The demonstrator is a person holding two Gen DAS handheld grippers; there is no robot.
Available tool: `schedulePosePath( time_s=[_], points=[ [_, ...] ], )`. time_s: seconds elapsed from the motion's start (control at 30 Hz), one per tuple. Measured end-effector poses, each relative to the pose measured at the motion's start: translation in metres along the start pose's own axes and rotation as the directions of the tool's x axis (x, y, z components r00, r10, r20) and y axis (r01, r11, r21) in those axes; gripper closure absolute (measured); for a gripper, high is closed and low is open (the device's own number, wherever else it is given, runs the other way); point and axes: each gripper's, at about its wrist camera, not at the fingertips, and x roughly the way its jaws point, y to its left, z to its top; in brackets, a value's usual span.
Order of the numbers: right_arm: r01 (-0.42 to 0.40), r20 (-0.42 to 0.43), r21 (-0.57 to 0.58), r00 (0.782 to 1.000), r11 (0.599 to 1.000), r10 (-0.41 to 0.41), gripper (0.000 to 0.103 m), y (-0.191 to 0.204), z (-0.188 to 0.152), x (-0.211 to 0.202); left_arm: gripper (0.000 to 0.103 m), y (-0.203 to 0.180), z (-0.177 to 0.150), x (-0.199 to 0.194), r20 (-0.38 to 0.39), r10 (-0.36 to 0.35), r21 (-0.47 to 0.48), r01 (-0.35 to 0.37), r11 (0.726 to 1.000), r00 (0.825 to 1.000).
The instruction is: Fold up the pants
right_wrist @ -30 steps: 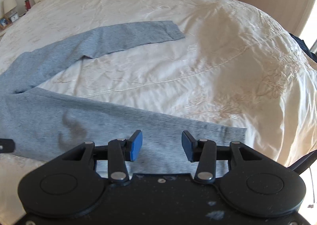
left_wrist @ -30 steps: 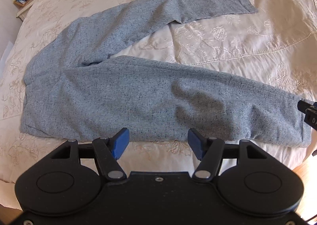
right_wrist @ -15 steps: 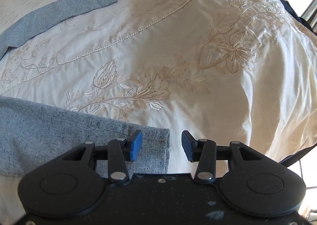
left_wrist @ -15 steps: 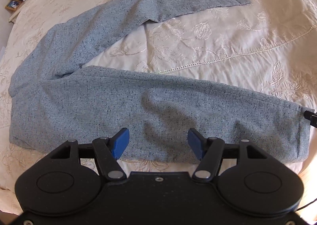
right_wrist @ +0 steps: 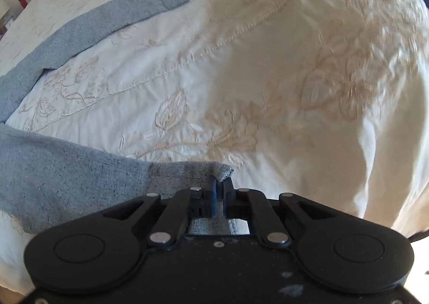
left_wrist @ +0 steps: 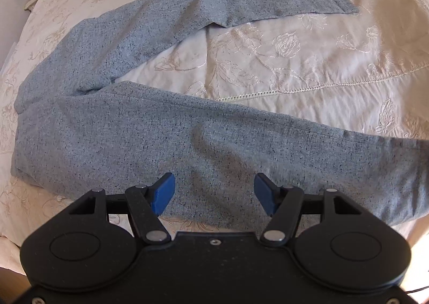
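meanwhile the grey pants lay flat on the cream bedspread, legs spread in a v. the right gripper was closing its jaws on the hem of the near leg. the left gripper hung over that leg, jaws apart and empty.

Grey speckled pants lying flat on the embroidered cream bedspread, legs spread in a V, near hem corner lifted
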Motion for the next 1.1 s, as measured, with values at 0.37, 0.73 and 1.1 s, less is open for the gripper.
schedulePosePath(
  time_s=[0.37, 0.73, 1.1],
  points=[
    [0.071, 0.147, -0.270, 0.989, 0.960, -0.032, 0.098, 0.020, 0.120, 0.001, 0.036, -0.001, 0.012, -0.004, 0.048, 0.016, -0.095, -0.012, 0.995, 0.999],
    [-0.018, 0.047, -0.102, 0.999, 0.995, 0.023, 0.075, -0.012, 0.124, 0.064, 0.036, -0.004, -0.001, 0.019, -0.021, 0.014, -0.124, -0.016, 0.992, 1.000],
    [-0.141, -0.046, 0.087, 0.988, 0.986, 0.146, 0.068, -0.039, 0.052, 0.063, 0.036, -0.005, -0.009, 0.018, -0.030, 0.023, -0.080, -0.025, 0.997, 0.999]
  ],
)
